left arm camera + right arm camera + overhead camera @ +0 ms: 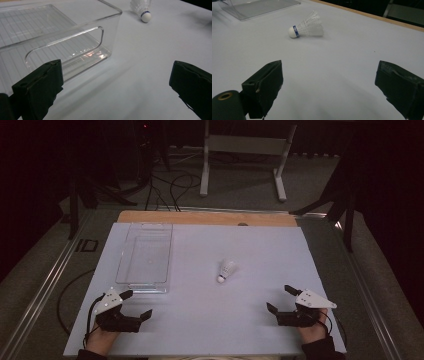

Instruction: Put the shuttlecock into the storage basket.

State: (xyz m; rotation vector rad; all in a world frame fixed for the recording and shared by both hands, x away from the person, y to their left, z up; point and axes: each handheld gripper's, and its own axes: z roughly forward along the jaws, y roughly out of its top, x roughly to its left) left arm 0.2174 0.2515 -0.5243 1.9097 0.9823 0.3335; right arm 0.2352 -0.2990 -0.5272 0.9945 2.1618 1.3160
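White shuttlecock (226, 270) on table (200, 320) — left tongs (136, 304), right tongs (280, 299) both spread, empty.

On the white table (200, 320): one shuttlecock (226, 270), lying right of the one clear plastic container (145, 257). Two grippers near the container's side of the table: left gripper (136, 304) just before it, right gripper (280, 299) well apart.

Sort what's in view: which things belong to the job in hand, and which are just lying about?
In the job: shuttlecock, clear plastic bin, left gripper, right gripper, both open.
Just about: white table frame and cables on the floor beyond.
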